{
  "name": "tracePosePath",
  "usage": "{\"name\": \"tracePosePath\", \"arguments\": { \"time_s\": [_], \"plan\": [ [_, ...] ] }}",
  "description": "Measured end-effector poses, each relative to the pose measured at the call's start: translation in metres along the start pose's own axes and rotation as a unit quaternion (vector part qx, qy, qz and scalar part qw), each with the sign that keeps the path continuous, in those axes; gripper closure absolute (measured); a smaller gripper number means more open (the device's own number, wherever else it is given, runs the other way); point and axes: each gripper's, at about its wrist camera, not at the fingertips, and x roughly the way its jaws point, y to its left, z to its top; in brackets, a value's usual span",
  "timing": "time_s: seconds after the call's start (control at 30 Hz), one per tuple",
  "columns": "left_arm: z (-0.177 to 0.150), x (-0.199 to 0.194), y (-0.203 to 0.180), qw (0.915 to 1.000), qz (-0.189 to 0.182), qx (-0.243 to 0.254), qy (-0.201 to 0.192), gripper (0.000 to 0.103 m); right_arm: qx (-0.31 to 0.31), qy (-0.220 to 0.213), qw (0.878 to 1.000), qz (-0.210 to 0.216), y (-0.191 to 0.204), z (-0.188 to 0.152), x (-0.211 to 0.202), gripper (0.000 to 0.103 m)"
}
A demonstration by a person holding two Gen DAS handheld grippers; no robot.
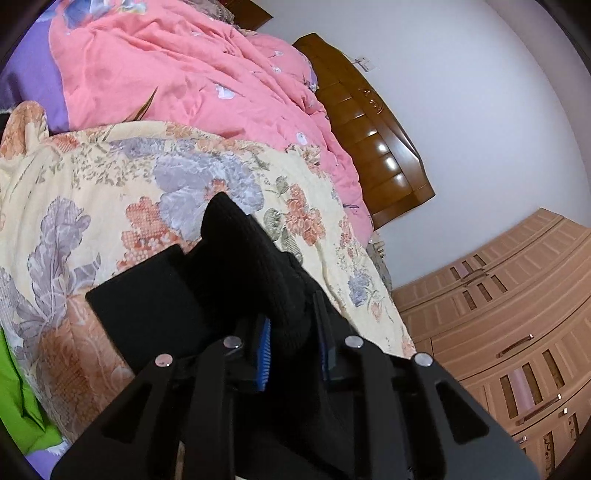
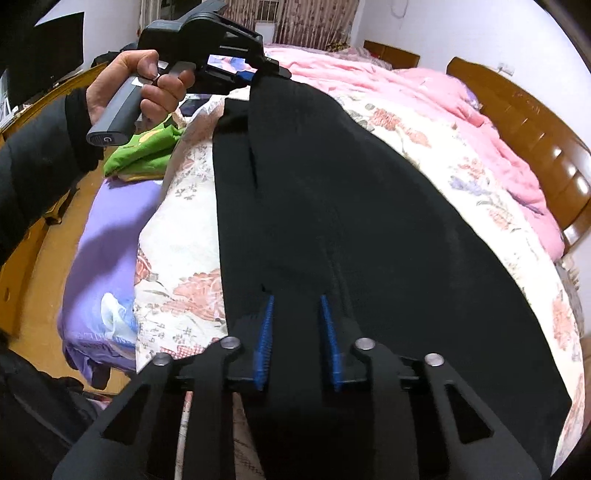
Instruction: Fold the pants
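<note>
Right wrist shows both tongs [image 2: 297,332] pinching black pants [image 2: 332,184] over floral quilt [image 2: 177,258], green cloth [image 2: 144,151] nearby.

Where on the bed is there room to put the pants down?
Free: the floral quilt between the black pants and the purple sheet, and the quilt strip before the pink comforter. Crowded: the far corner, with the green cloth and left gripper.

- My setting: home bedroom.
- Bed [image 2: 177,258] with pink quilt [image 1: 192,74], floral blanket [image 1: 110,177].
- Wooden headboard [image 1: 380,140].
- Wardrobe [image 1: 509,314].
- Curtained window [image 2: 295,18].
</note>
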Motion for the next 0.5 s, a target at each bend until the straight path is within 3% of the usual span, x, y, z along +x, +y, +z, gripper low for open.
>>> {"name": "tracePosePath", "arguments": {
  "time_s": [0.1,0.33,0.4,0.5],
  "plan": [
    [0.004,-0.006,-0.013,0.9997,-0.001,0.022,-0.006,0.084,0.018,-0.02,1.0,-0.001,-0.007,0.002,-0.01,0.094],
    [0.0,-0.039,-0.048,0.9954,0.006,0.088,-0.039,0.084,0.031,-0.069,0.997,0.017,-0.013,0.005,-0.047,0.096],
    [-0.006,-0.039,-0.033,0.9942,0.039,0.094,-0.034,0.084,0.027,-0.067,0.997,0.031,-0.008,0.002,-0.048,0.096],
    [-0.014,-0.018,0.007,0.9953,0.076,0.06,-0.002,0.084,0.014,-0.033,0.999,0.034,0.0,-0.004,-0.021,0.096]
  ]
}}
